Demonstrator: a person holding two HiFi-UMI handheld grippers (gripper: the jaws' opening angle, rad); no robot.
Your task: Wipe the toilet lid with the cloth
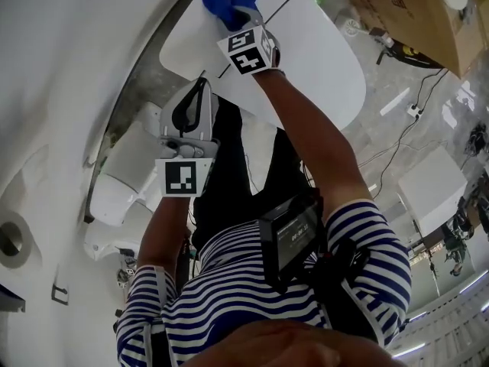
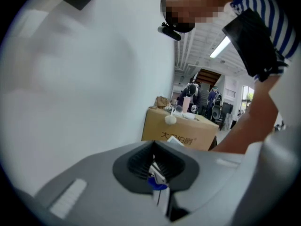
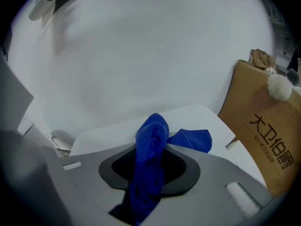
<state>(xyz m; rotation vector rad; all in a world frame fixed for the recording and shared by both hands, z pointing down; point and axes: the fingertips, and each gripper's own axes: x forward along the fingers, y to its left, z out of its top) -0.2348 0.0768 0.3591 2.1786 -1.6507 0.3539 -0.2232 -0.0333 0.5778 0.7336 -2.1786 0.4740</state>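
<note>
The white toilet lid [image 1: 321,60] lies at the top middle of the head view. My right gripper [image 1: 238,10] is at its far edge, shut on a blue cloth [image 1: 225,2] that bunches out past the jaws and rests on the lid. In the right gripper view the cloth [image 3: 153,135] hangs through the gripper [image 3: 150,161] and spills onto the lid [image 3: 202,117]. My left gripper [image 1: 191,105] hovers at the lid's near left edge, jaws together and holding nothing. In the left gripper view that gripper [image 2: 157,166] points toward a white wall.
A cardboard box [image 1: 405,14] stands to the right of the toilet, also seen as the box [image 3: 263,131] and the box [image 2: 181,131]. White toilet body parts [image 1: 126,174] sit at the left. Cables [image 1: 397,136] and a white box [image 1: 432,186] lie on the floor.
</note>
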